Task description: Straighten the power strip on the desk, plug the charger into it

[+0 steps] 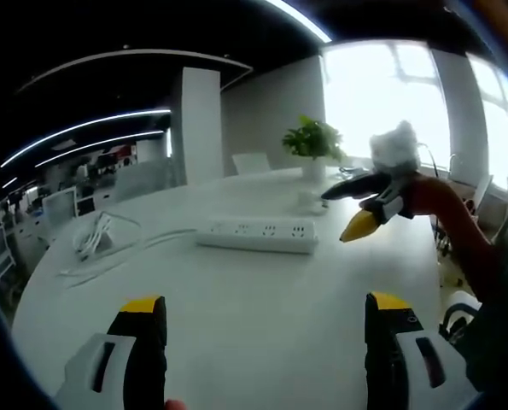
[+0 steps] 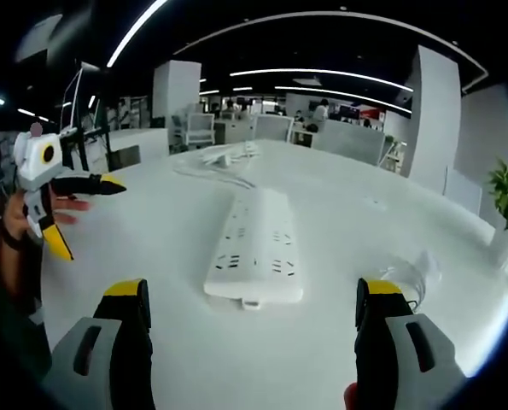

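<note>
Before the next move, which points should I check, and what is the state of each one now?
1. Left gripper open and holding nothing: ok, jaws stand wide apart.
2. Right gripper open and holding nothing: ok, jaws apart.
3. Power strip free to be grasped: ok, it lies flat on the desk, both grippers apart from it.
4. Power strip already straight: cannot tell, both views roll with the hands.
5. Charger located: cannot tell; a white cable bundle lies at the strip's far end, another white cable beside the strip, but the charger body is not clear.
6. Sockets unoccupied: ok, nothing plugged in.
</note>
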Demonstrator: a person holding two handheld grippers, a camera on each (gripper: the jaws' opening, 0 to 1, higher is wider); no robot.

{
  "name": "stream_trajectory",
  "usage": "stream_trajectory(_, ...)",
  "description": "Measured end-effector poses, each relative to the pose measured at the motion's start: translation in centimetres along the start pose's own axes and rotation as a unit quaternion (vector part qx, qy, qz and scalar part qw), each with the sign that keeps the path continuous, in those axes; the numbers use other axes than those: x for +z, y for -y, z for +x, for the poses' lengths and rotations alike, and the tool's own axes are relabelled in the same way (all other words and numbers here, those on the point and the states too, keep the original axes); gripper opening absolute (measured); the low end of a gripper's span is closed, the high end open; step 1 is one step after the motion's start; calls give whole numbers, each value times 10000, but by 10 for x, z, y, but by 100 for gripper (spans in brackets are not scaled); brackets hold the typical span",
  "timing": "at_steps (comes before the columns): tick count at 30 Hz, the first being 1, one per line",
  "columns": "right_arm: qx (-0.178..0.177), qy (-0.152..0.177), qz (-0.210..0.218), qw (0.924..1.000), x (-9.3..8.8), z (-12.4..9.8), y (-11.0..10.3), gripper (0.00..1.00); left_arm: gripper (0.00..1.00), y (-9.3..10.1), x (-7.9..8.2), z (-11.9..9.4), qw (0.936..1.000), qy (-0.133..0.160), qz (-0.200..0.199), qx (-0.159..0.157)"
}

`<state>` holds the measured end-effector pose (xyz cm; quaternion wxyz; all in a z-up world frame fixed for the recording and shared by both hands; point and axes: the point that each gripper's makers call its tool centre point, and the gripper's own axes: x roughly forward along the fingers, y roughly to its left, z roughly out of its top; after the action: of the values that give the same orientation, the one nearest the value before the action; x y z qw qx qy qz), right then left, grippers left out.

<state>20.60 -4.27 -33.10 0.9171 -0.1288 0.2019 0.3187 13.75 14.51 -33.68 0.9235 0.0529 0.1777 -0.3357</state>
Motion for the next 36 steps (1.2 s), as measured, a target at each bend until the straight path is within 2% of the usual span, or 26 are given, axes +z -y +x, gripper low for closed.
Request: stream_trajectory(36, 101, -161, -12, 9998, 1, 18, 2, 100, 100, -2, -5, 0, 10000, -62, 4, -36)
